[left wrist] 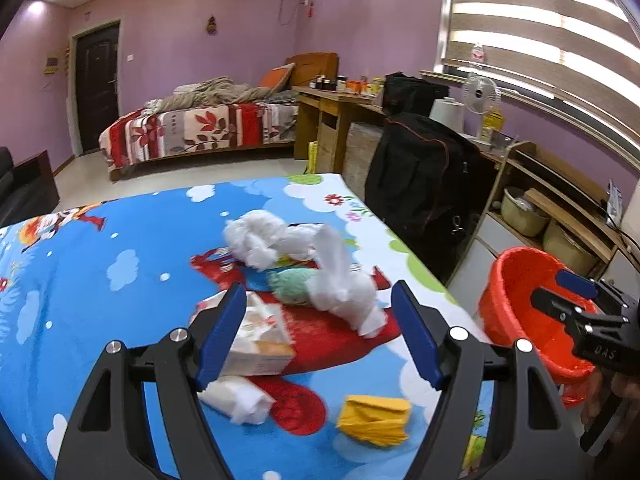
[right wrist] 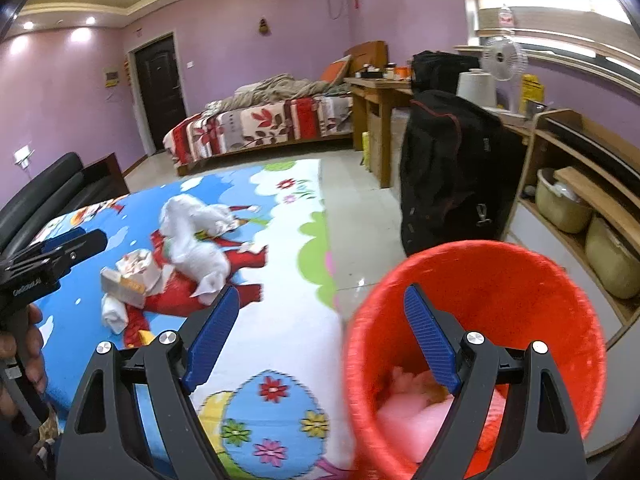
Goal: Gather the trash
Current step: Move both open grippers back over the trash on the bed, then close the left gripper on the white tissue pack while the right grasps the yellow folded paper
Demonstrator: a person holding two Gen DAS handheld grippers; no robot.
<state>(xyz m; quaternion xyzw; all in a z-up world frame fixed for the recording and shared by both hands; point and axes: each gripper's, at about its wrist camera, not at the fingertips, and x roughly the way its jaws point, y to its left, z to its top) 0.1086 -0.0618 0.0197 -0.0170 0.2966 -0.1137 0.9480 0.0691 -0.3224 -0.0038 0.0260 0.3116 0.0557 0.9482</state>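
Note:
Trash lies on a bed with a blue cartoon sheet [left wrist: 100, 280]: crumpled white tissue [left wrist: 344, 280], a second white wad [left wrist: 256, 240], a green wad [left wrist: 290, 286], a torn carton [left wrist: 260, 340], a white roll [left wrist: 236, 398] and a yellow wrapper [left wrist: 374, 420]. My left gripper [left wrist: 320, 332] is open and empty, just above the carton and tissue. My right gripper [right wrist: 320, 332] is open and empty, its right finger over the rim of a red bin [right wrist: 500, 280] that holds some trash. The bin [left wrist: 516, 308] also shows in the left wrist view beside the bed.
A black bag [right wrist: 452, 168] hangs on a chair beyond the bin. Wooden shelves with pots [right wrist: 560, 200] run along the right wall. A second bed [left wrist: 200, 128], a desk [left wrist: 332, 112] and a black sofa [right wrist: 48, 196] stand around the tiled floor.

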